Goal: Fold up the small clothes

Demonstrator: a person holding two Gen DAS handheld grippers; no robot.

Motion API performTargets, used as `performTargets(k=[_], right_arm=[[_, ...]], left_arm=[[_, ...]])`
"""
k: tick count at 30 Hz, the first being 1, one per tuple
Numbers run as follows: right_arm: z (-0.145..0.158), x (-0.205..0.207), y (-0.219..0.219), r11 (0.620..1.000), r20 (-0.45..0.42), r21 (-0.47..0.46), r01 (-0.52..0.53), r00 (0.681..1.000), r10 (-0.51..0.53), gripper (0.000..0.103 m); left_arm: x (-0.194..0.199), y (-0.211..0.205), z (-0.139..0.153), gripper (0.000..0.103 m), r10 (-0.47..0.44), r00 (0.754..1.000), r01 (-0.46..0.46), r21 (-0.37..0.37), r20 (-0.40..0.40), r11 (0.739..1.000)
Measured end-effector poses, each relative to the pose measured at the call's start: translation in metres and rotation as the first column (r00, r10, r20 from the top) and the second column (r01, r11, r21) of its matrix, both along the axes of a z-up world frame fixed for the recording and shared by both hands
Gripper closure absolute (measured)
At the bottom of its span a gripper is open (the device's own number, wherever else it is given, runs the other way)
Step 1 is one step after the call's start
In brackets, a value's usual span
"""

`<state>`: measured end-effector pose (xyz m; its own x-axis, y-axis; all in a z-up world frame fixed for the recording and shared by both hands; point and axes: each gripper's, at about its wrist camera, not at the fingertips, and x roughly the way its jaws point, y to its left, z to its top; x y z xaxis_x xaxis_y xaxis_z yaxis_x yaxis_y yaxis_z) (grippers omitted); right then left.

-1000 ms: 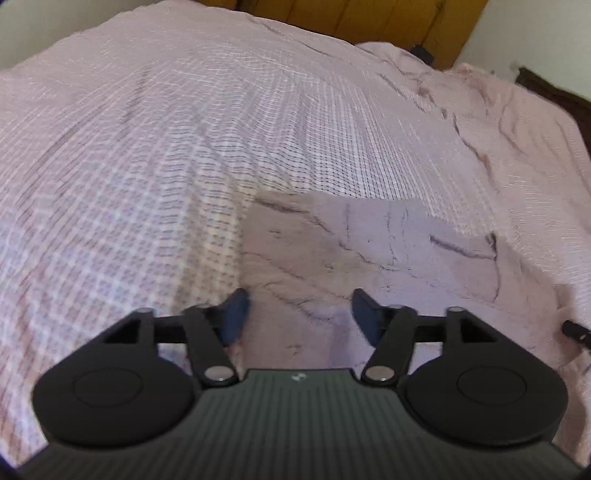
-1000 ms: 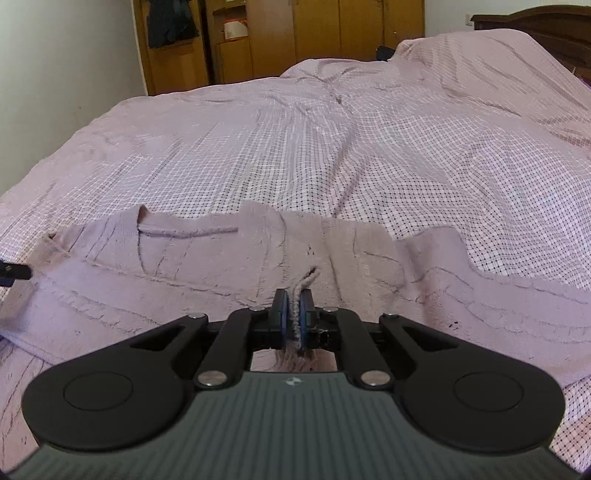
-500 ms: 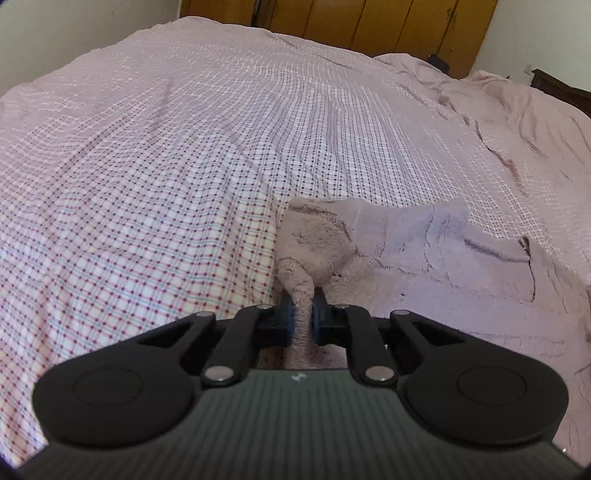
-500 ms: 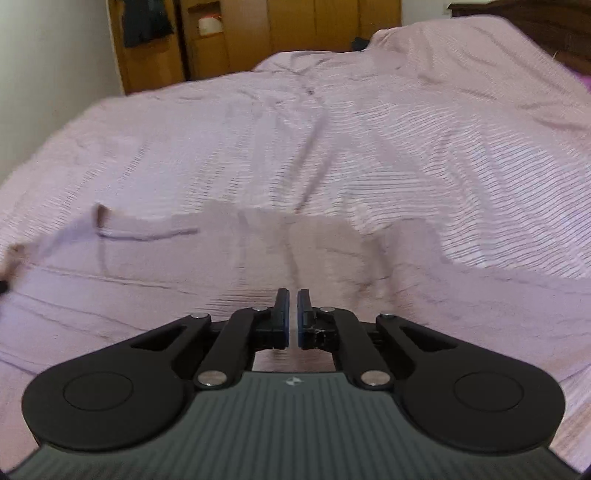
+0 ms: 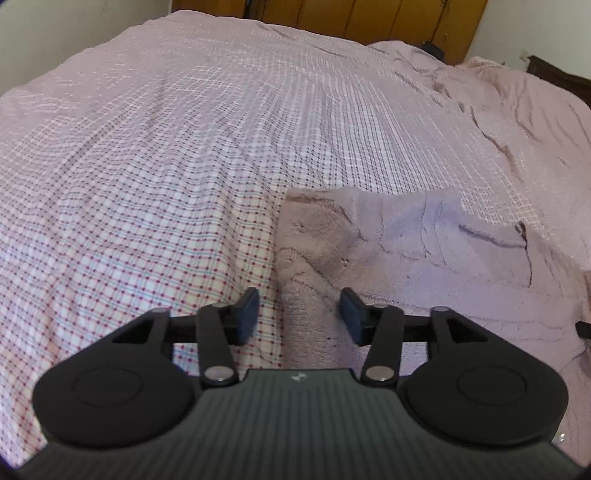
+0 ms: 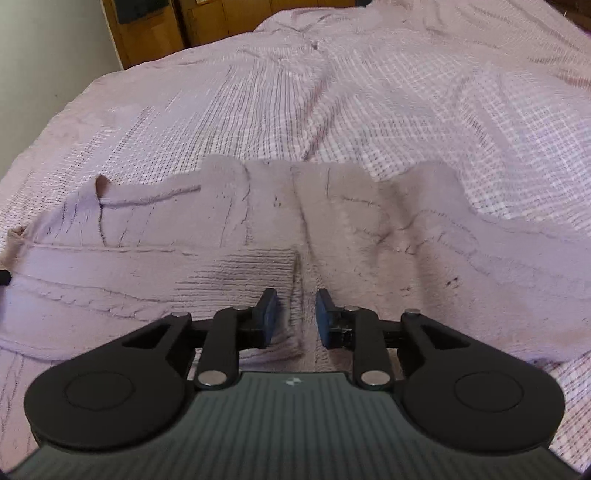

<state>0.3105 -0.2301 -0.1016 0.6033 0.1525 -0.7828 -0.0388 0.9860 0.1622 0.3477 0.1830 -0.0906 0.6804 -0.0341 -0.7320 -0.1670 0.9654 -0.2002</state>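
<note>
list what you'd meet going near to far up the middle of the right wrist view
right gripper, jaws open → knitted pink sweater lying flat → checked bedspread → wooden cabinets at the far wall

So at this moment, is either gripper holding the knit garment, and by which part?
Nothing is held. The left gripper and right gripper both stand open over the mauve sweater.
</note>
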Motion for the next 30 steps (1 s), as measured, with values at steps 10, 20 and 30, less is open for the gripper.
performTargets(k=[10, 20, 30], right_arm=[[0.013, -0.012, -0.009, 0.999, -0.006, -0.051, 0.010, 1.000, -0.011, 0.103], [0.024, -0.042, -0.018, 0.999, 0.016, -0.051, -0.001, 1.000, 0.002, 0.102], [0.038, -0.065, -0.044, 0.999, 0.049, -0.037, 0.011, 0.999, -0.009, 0.082]], left_arm=[[-0.002, -0.014, -0.002, 0.050, 0.005, 1.000, -0.005, 0.059, 0.003, 0.998], [-0.043, -0.047, 0.010, 0.031, 0.039, 0.999, -0.032, 0.195, -0.032, 0.980], [-0.058, -0.094, 0.029, 0.027, 0.030, 0.999, -0.022, 0.209, -0.032, 0.978]])
